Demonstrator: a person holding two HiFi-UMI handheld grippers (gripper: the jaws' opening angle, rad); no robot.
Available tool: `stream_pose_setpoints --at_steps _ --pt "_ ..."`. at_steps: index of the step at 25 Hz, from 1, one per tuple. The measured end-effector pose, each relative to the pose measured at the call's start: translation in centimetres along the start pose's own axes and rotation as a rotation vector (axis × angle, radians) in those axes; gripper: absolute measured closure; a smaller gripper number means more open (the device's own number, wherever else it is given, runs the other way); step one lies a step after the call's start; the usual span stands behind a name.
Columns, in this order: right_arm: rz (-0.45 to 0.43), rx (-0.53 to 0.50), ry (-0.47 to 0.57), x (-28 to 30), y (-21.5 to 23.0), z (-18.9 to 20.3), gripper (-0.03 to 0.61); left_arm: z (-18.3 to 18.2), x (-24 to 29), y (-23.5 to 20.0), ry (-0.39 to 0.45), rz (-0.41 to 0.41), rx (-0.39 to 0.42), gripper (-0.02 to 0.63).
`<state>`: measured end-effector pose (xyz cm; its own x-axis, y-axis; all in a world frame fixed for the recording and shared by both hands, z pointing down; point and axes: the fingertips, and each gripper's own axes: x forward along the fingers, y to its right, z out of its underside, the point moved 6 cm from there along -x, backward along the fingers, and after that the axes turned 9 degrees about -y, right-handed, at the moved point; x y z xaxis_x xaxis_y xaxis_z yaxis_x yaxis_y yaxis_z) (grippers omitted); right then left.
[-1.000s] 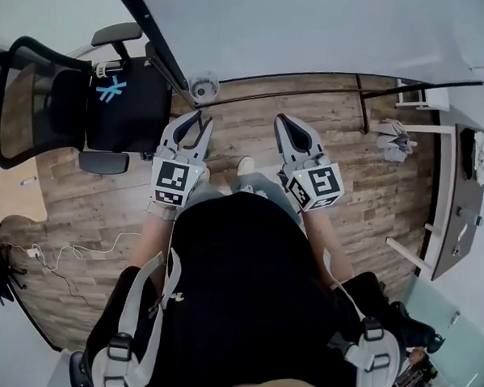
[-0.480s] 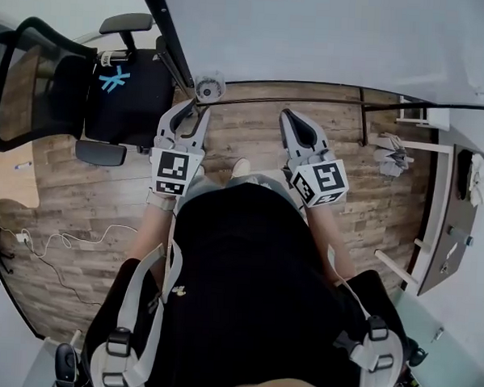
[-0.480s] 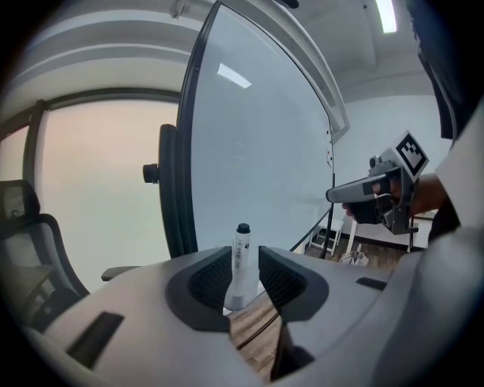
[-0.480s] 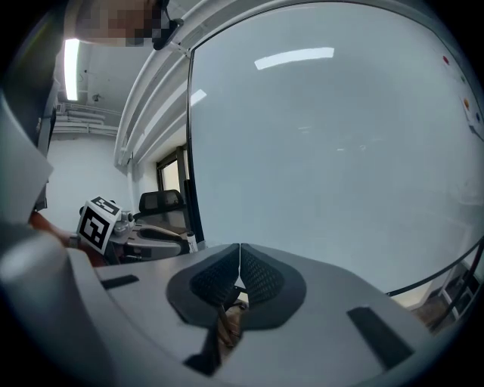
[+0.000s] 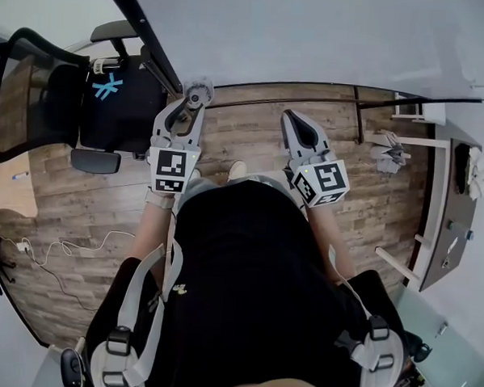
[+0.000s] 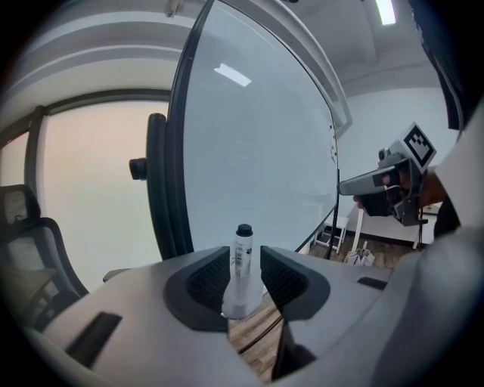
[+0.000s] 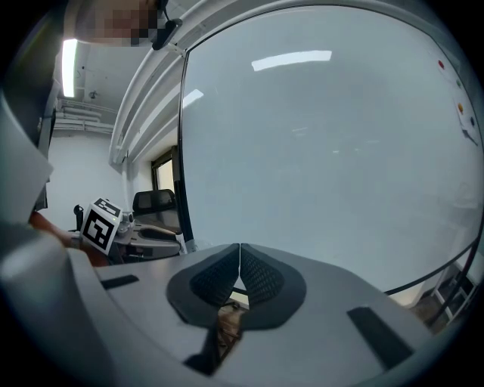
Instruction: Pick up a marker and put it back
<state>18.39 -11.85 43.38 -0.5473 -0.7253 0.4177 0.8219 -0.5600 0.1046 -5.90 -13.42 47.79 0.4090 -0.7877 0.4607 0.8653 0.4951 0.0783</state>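
A white marker with a black cap stands upright in a small pale holder at the whiteboard's lower edge. In the head view the round holder shows from above. My left gripper is open, and its jaws reach to either side of the marker and holder. I cannot tell whether the pads touch it. My right gripper hangs to the right over the floor, shut with nothing between its jaws.
The whiteboard fills the far side, with a black frame post at its left. A black office chair stands left of my left gripper. A cable lies on the wooden floor. A table stands at the right.
My left gripper has moved forward and up to the holder, so its open jaws now flank the marker. The right gripper has barely shifted.
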Motion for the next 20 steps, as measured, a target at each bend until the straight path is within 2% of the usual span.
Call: stream_pose_setpoints --at_steps 8,12,20 --pt "0.024 0.006 0.003 -0.7 1.0 0.1 0.563 -0.3 1.0 0.0 -0.014 -0.027 0.001 0.496" --pt "0.031 0.01 0.003 -1.0 1.2 0.3 0.563 -0.4 1.1 0.0 -0.016 -0.038 0.001 0.536" --pt "0.03 0.007 0.01 -1.2 1.6 0.1 0.563 -0.9 1.1 -0.2 -0.024 -0.041 -0.005 0.538"
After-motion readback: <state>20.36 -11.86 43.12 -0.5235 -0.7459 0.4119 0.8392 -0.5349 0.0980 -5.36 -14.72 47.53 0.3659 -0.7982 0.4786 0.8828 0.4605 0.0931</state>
